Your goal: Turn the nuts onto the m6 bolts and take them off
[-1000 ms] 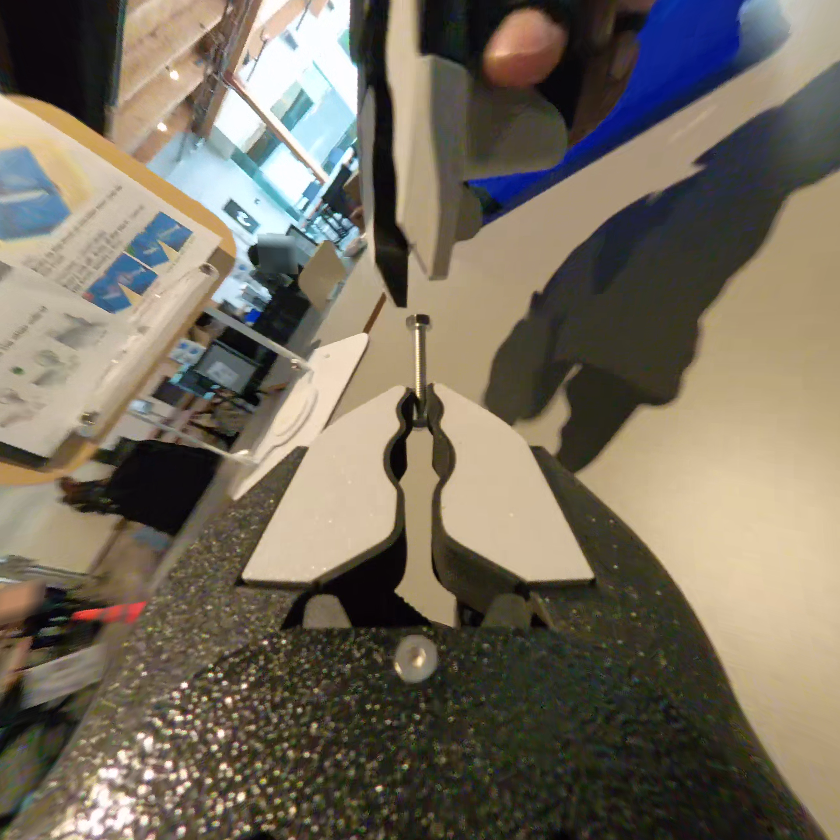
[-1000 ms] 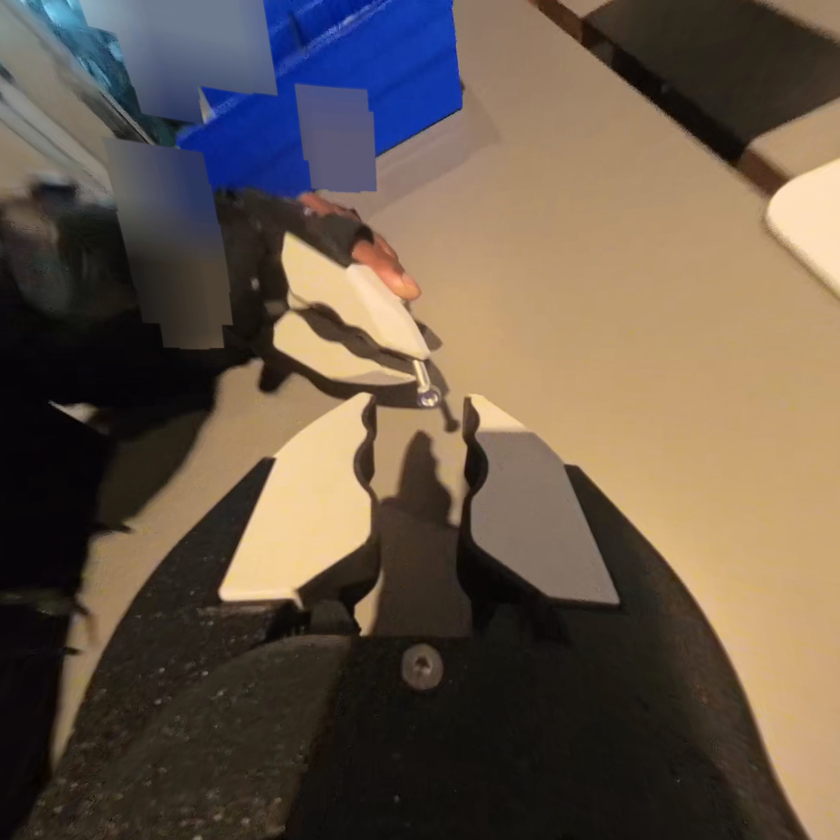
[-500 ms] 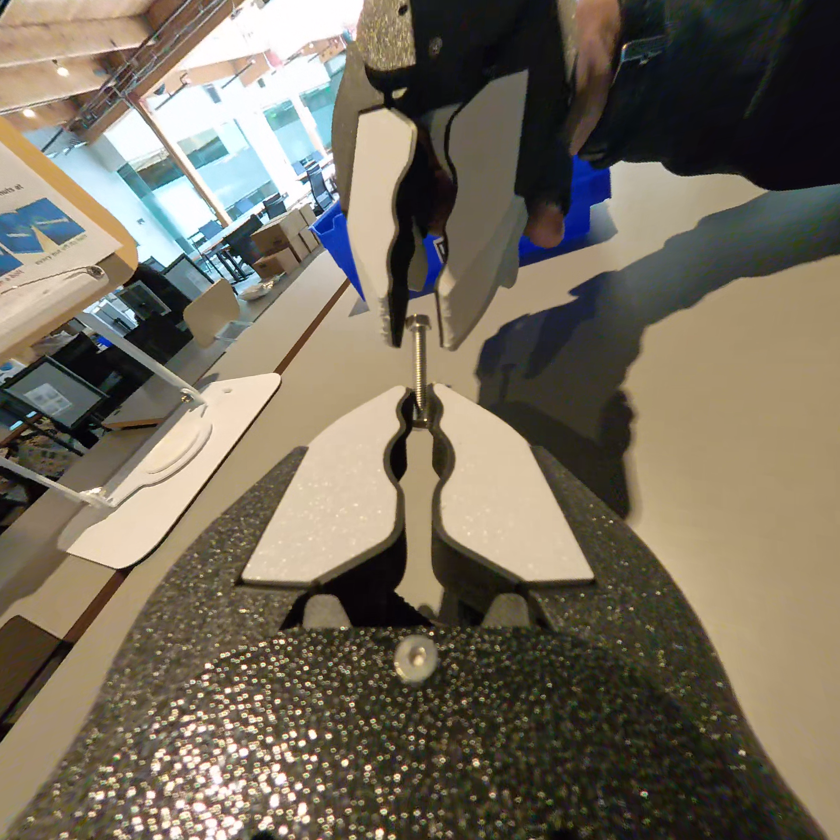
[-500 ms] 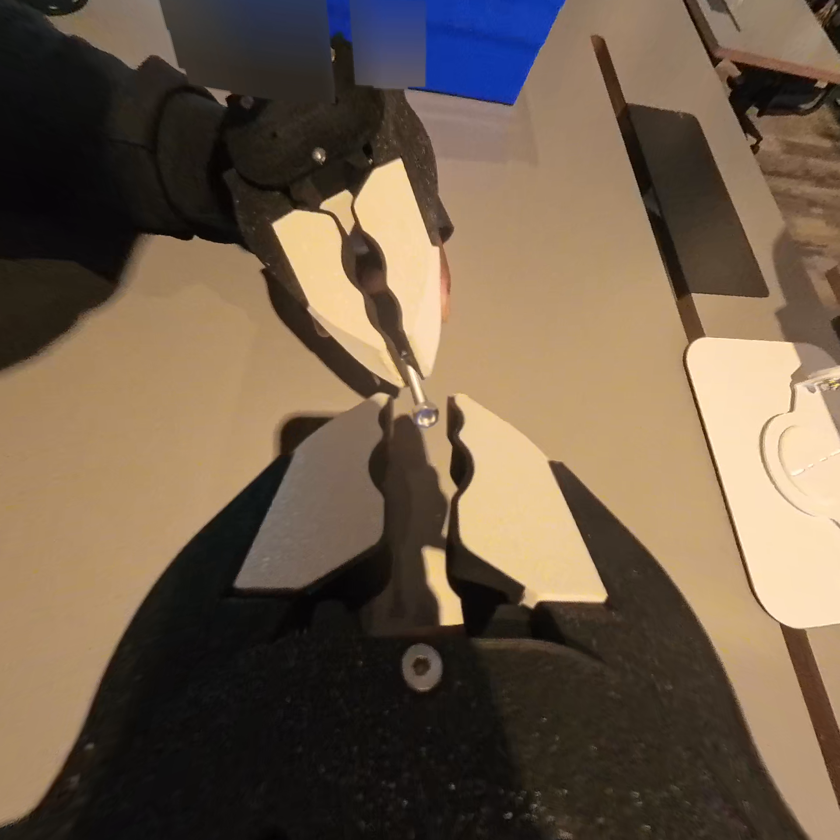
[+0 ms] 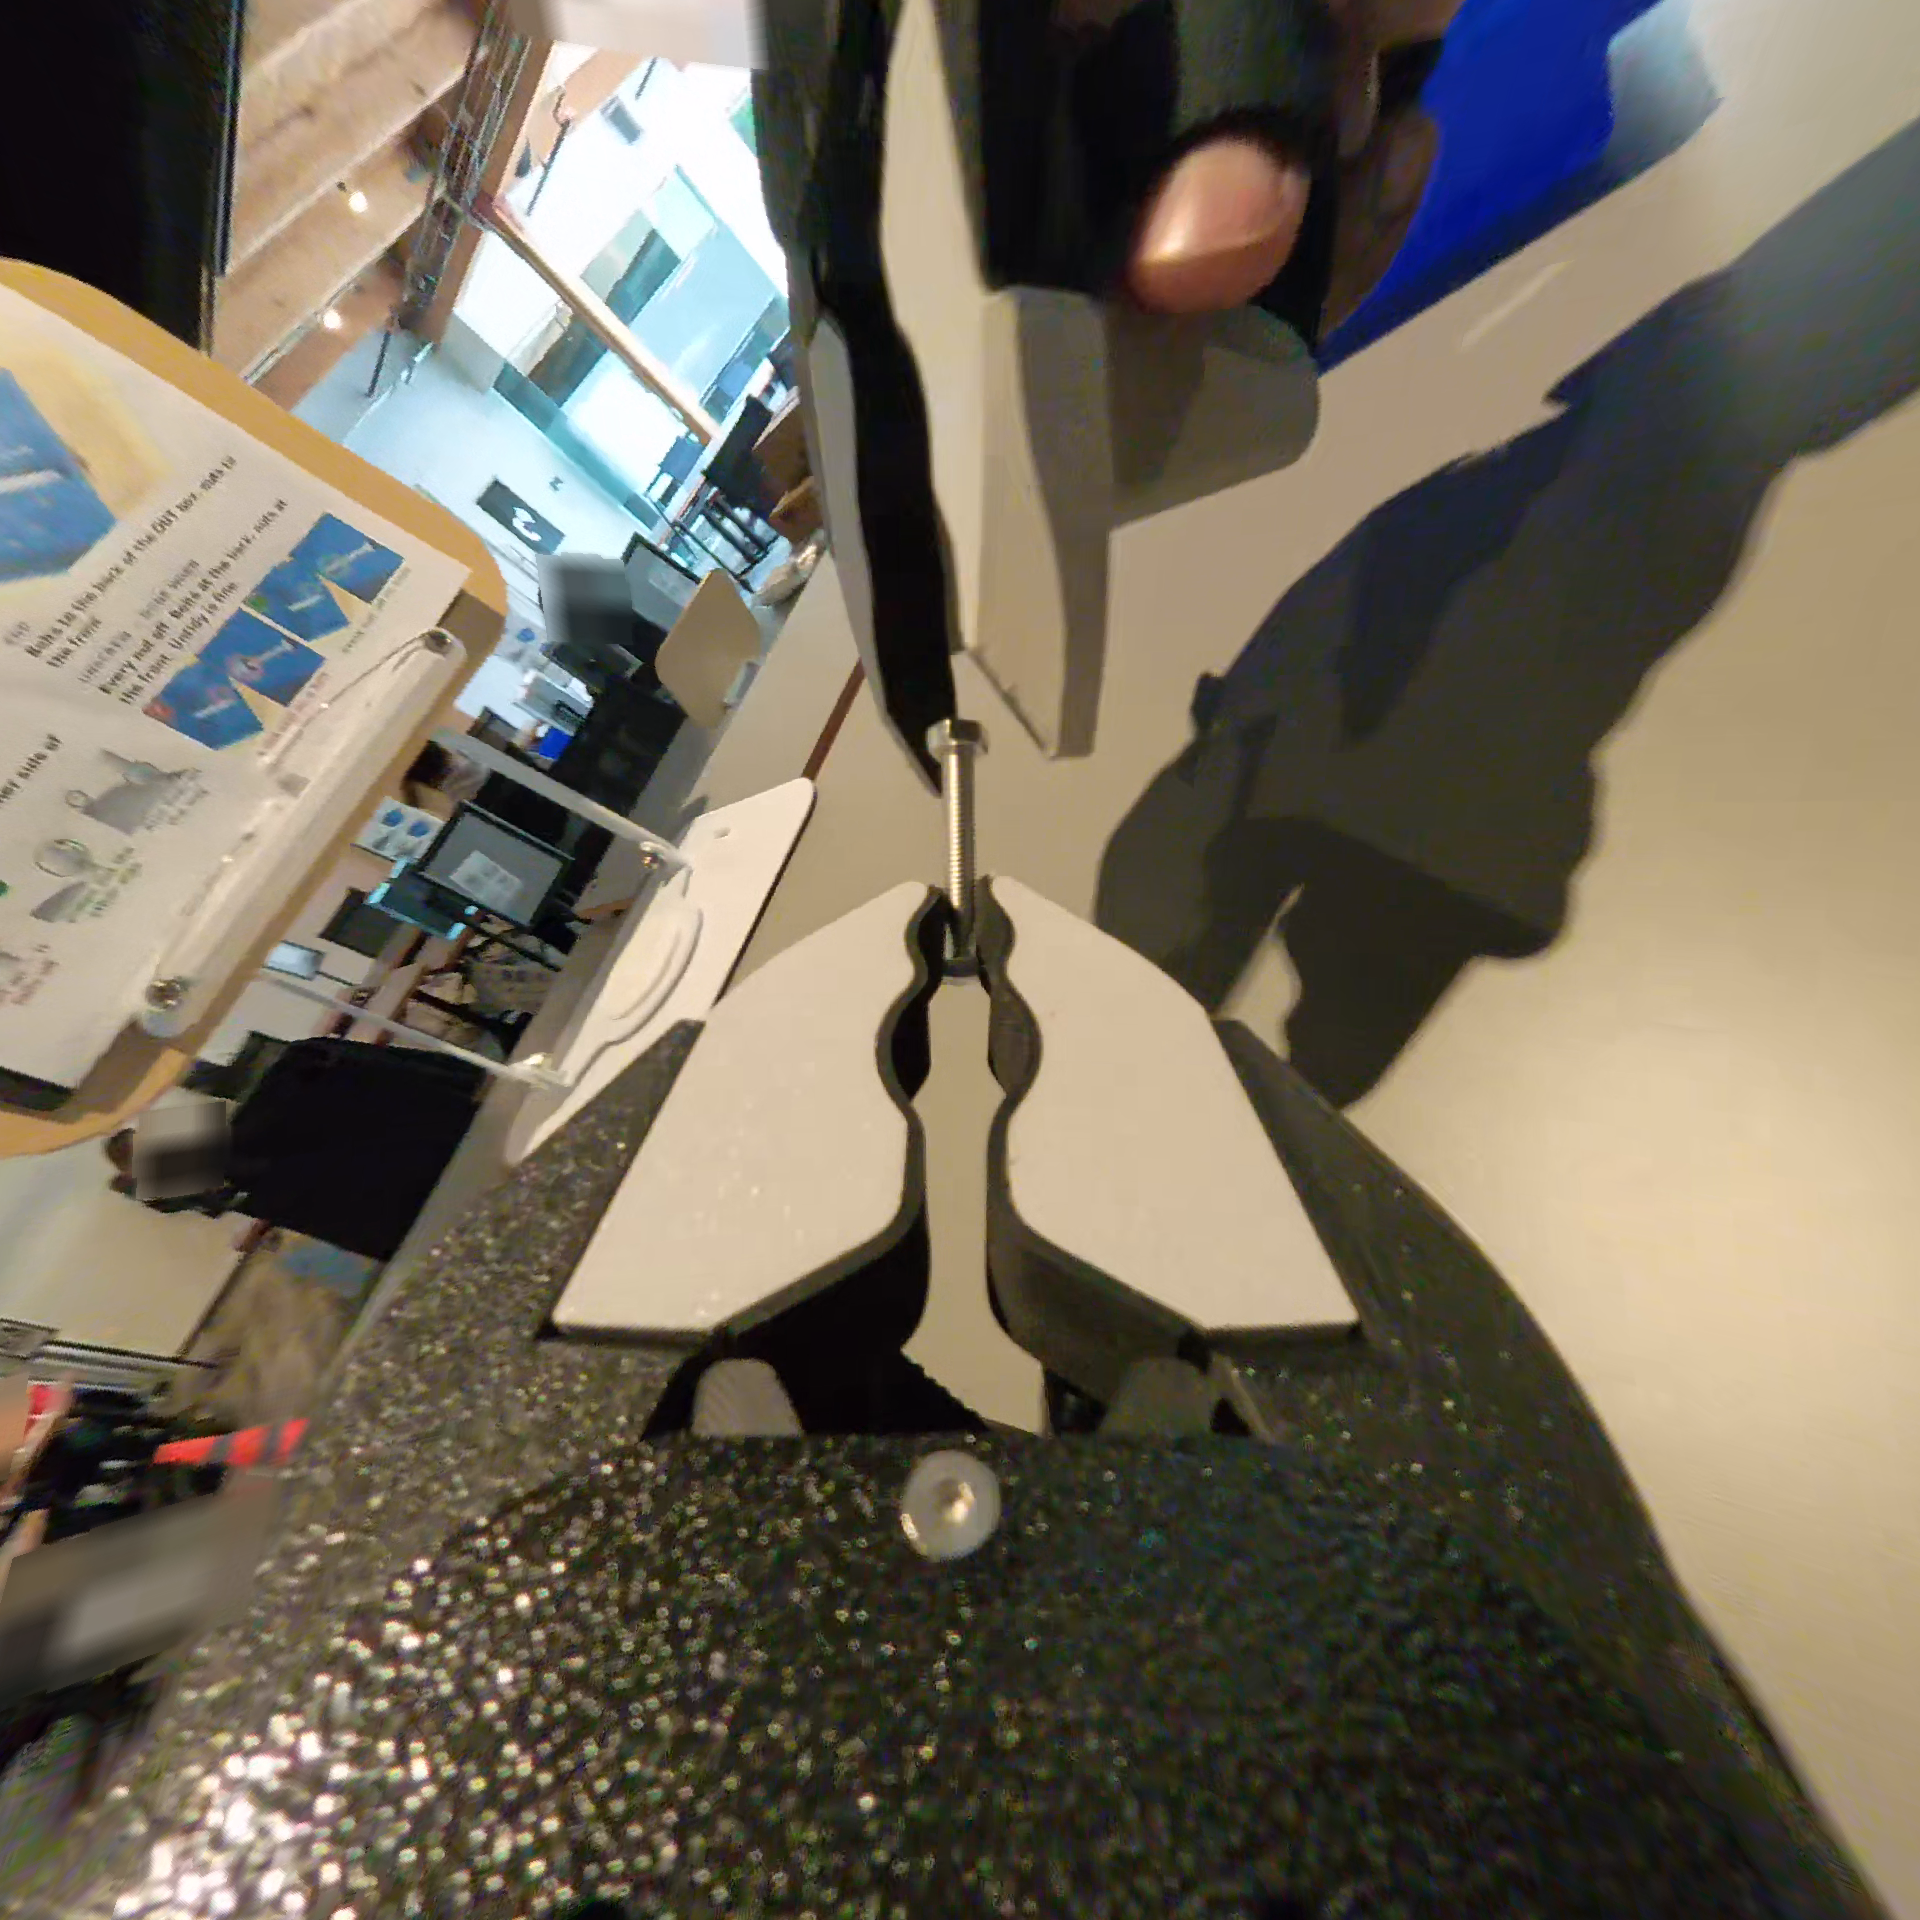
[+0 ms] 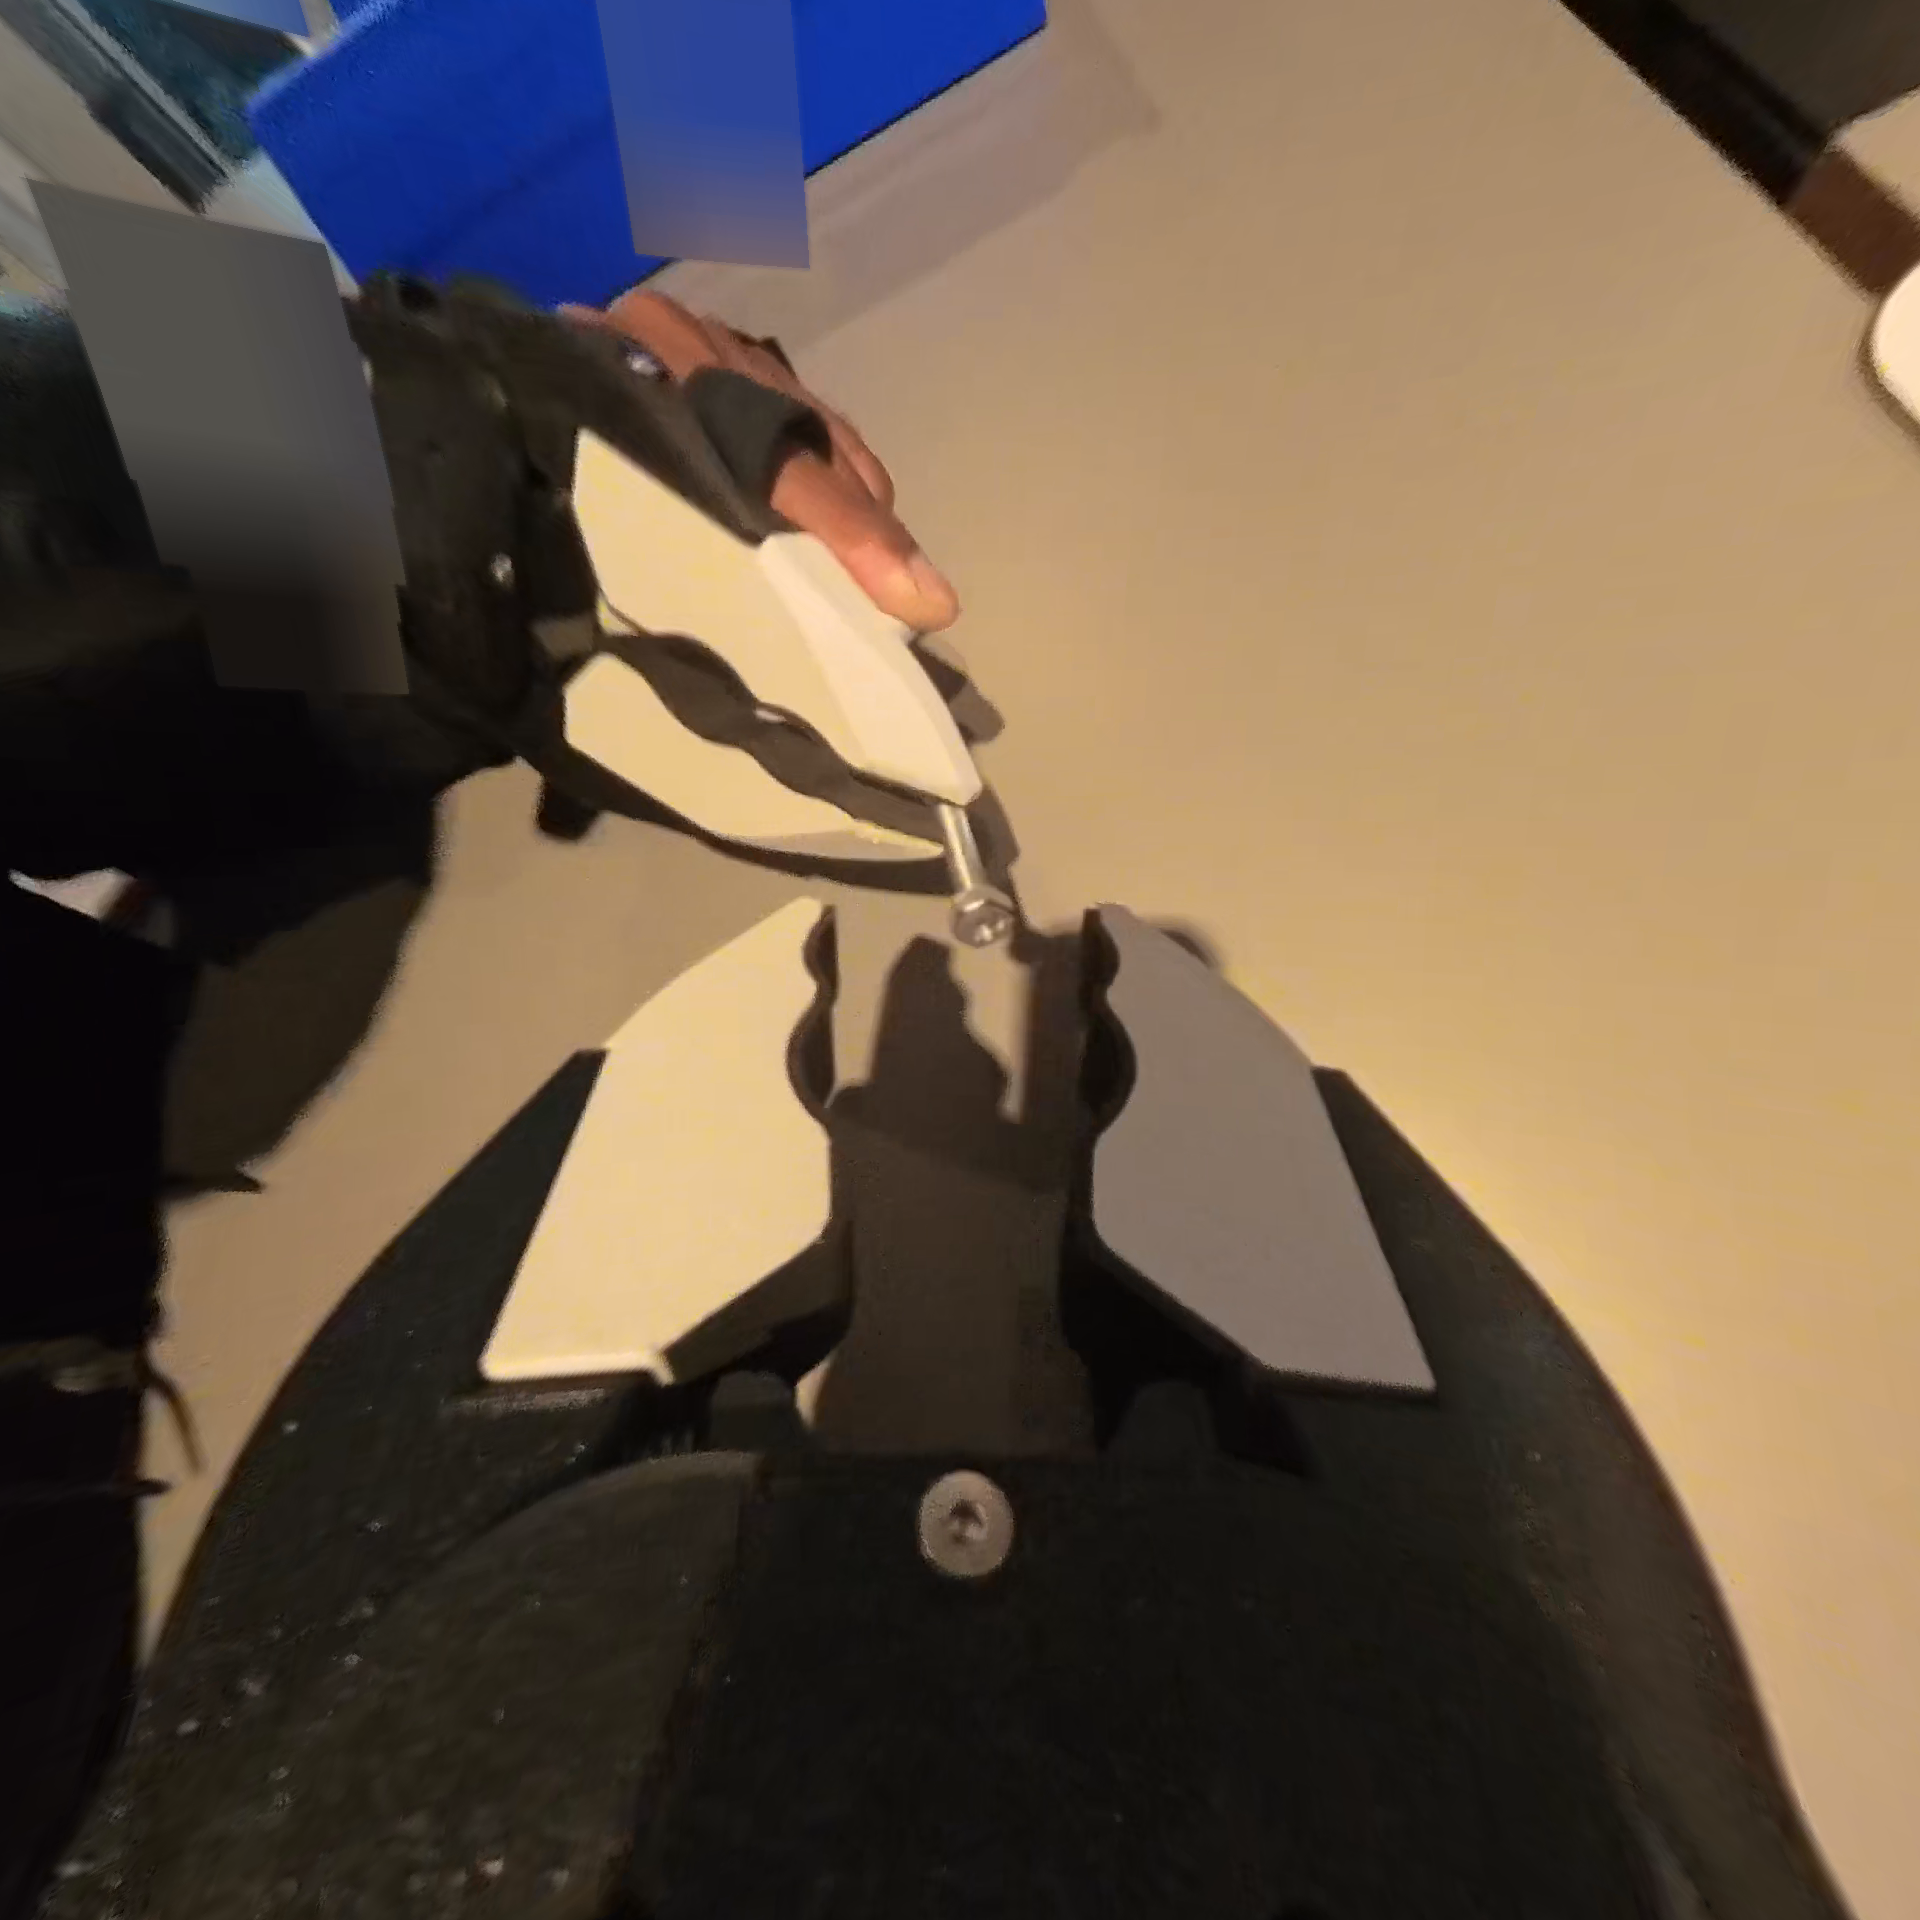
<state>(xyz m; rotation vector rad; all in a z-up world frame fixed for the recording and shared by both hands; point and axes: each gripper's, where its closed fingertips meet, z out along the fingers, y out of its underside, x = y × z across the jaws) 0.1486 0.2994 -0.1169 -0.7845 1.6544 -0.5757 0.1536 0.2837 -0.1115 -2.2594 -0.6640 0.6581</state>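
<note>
While my left gripper (image 5: 964, 914) pinches the lower end of the bolt (image 5: 962, 831) between its tips, its jaws are nearly closed on the threaded shaft, and the bolt stands straight out ahead of them over the table (image 5: 1662, 1143). A nut (image 5: 957, 740) sits at the bolt's far end. My right gripper (image 6: 956, 925) comes in from the opposite side with its jaws set apart in a narrow gap, holding nothing; the nut end of the bolt lies just at their tips, nearer the right finger, and I cannot tell whether it touches. A bare fingertip (image 5: 1210, 234) from a fingerless glove rests on that gripper. Farther back on the table is a blue bin (image 6: 499, 135). Off to my left stands a board with printed sheets (image 5: 156, 748), and a white plate (image 5: 717, 904) lies near the table's edge.
</note>
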